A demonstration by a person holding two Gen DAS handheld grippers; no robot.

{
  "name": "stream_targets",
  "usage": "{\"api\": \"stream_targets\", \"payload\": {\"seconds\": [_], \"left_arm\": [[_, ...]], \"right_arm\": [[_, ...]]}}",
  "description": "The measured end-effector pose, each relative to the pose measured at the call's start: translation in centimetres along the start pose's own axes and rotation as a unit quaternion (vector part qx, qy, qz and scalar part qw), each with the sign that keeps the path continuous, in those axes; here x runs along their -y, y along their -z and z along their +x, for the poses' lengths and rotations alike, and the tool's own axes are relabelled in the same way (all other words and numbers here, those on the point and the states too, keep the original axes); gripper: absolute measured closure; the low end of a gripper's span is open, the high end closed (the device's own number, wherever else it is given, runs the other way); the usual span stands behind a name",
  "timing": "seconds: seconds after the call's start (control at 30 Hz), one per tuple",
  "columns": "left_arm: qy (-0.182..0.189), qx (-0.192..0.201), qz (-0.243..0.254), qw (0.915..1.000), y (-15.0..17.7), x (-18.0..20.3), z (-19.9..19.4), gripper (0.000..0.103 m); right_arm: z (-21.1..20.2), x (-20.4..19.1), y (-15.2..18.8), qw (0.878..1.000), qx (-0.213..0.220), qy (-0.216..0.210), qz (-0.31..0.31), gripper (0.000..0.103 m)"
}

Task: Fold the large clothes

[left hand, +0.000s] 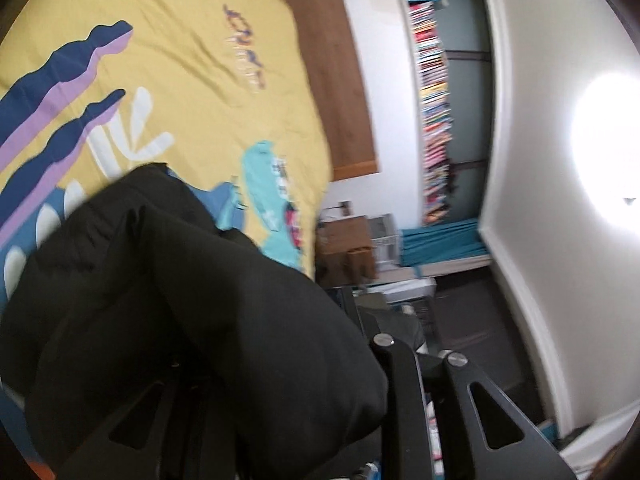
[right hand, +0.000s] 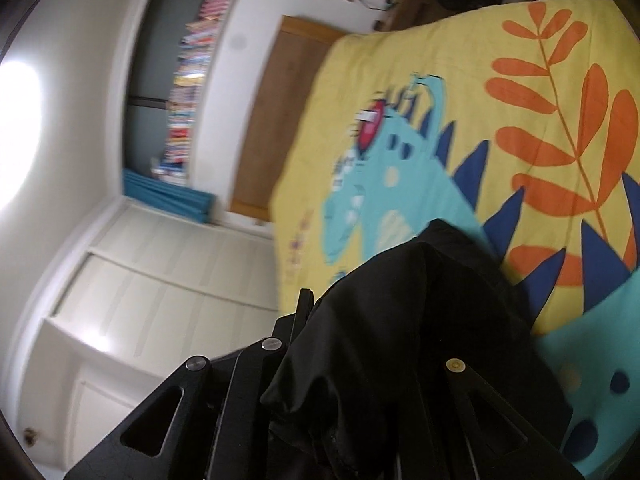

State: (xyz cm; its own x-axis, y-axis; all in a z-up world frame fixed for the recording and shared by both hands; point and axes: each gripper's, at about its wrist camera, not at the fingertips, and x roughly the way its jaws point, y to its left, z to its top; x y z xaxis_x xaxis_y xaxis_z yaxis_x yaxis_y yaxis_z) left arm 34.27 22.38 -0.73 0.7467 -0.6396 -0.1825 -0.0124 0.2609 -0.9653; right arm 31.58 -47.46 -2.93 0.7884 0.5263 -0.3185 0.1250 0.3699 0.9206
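A black garment (left hand: 180, 300) hangs bunched over my left gripper (left hand: 320, 360), which is shut on it and holds it above a yellow bedspread (left hand: 180, 60). Its fingertips are hidden under the cloth. In the right wrist view the same black garment (right hand: 400, 340) drapes over my right gripper (right hand: 360, 340), which is also shut on it. Both views are tilted and blurred.
The bed has a yellow cover with a teal dinosaur (right hand: 380, 184) and orange leaves (right hand: 560, 140). A wooden headboard (left hand: 336, 80) stands behind it. A bookshelf (left hand: 436, 100), teal curtains (left hand: 440, 248), a wooden nightstand (left hand: 348, 252) and white wardrobe doors (right hand: 160, 280) line the walls.
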Motion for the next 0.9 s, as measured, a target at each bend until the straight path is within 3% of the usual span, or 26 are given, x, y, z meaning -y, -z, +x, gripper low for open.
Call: {"api": "stream_targets", "payload": {"seconds": [0.2,0.33,0.43,0.5,0.6,0.67,0.8,0.9], "left_arm": [[-0.061,-0.021,-0.018,0.9978,-2.1,-5.6,6.7,0.081],[-0.049,-0.027,-0.046,0.9974,-2.4,-8.9,8.8,0.081],[-0.01,-0.016,-0.077,0.9969,-3.0,-9.7,9.1,0.066],[0.024,-0.003,-0.092,0.9954,-3.3,-9.5,8.6,0.046],[0.047,0.026,-0.105,0.993,-4.2,-8.8,7.8,0.038],[0.049,0.039,-0.106,0.9924,-5.0,-8.3,7.1,0.038],[-0.004,0.058,-0.074,0.9955,-7.3,-5.7,5.2,0.038],[-0.065,0.057,-0.014,0.9962,-7.5,-2.2,2.9,0.038]], "right_arm": [[4.4,2.8,-1.0,0.996,-0.006,0.086,-0.005,0.084],[6.3,4.8,-0.9,0.995,-0.009,0.101,0.003,0.079],[6.5,5.2,-1.0,0.996,-0.005,0.09,0.008,0.063],[6.1,4.9,-1.2,0.997,0.0,0.077,0.007,0.033],[5.1,4.3,-1.7,0.998,0.014,0.061,0.006,0.02],[4.3,4.0,-2.2,0.998,0.02,0.061,0.004,0.019],[2.1,3.7,-3.0,0.997,0.035,0.075,0.005,0.018],[-0.1,2.6,-3.1,0.996,0.047,0.08,-0.009,0.018]]}}
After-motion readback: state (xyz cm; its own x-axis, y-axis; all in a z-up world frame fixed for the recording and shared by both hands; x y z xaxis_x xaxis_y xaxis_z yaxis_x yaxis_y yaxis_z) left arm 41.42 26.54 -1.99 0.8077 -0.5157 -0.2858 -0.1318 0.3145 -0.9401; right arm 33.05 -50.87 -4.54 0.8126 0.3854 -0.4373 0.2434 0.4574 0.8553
